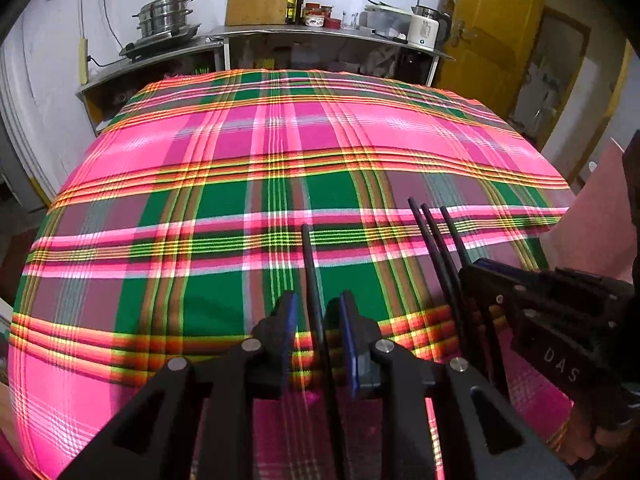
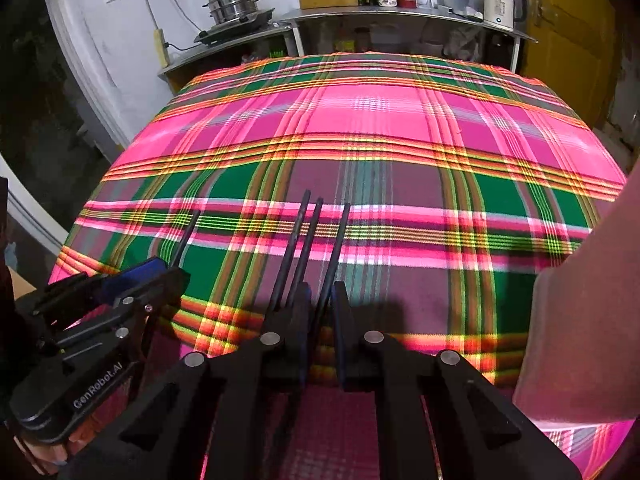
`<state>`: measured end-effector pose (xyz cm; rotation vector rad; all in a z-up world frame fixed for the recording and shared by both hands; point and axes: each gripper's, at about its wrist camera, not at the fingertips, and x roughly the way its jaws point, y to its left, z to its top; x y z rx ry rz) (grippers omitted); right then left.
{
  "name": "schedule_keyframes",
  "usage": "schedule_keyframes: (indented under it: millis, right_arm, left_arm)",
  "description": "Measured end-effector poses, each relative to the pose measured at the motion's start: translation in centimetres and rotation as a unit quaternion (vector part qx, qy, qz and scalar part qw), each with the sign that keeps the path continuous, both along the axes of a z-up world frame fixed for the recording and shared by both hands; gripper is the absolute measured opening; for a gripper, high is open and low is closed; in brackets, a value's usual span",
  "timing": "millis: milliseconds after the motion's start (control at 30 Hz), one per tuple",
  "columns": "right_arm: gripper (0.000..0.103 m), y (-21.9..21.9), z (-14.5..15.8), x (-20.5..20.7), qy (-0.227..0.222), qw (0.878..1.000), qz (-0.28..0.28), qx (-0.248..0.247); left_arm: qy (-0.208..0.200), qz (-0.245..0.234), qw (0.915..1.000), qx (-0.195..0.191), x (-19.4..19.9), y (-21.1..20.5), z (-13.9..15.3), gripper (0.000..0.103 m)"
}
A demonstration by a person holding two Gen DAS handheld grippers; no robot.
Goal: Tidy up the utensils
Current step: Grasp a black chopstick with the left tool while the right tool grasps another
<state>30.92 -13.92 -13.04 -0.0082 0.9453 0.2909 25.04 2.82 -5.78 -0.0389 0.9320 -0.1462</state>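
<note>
Your left gripper [image 1: 318,320] has one black chopstick [image 1: 311,264] between its fingers, long axis aimed away across the plaid tablecloth [image 1: 224,152]. Your right gripper [image 2: 321,300] is clamped on three chopsticks [image 2: 308,236], fanned forward too. Four in all, both grippers level, side by side.

The counter [image 1: 280,184] is covered by a plaid cloth [image 1: 224,288] in pink, green and maroon, crossed by yellow and white stripes. The cloth is spread flat to the far edge and is seen to drop over the left side. Whether the black chopsticks [image 2: 304,240] touch the cloth cannot be told.
</note>
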Motion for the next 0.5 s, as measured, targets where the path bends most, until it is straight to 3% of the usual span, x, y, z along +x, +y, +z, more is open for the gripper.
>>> schedule_keyframes:
  millis: [100,267,500]
  right_arm:
    - [0.008,-0.1,0.1,0.0,0.002,1.000,0.002,0.003]
    - [0.007,-0.3,1.4,-1.0,-0.010,1.000,0.011,0.020]
    - [0.007,-0.7,4.8,-3.4,-0.047,0.998,0.024,0.039]
  left_arm:
    - [0.005,0.002,0.9999,-0.011,0.1,0.3,0.1,0.007]
    - [0.000,0.008,0.9993,-0.036,-0.5,1.1,1.2,0.007]
    - [-0.035,0.008,0.9974,-0.063,-2.9,1.6,5.1,0.006]
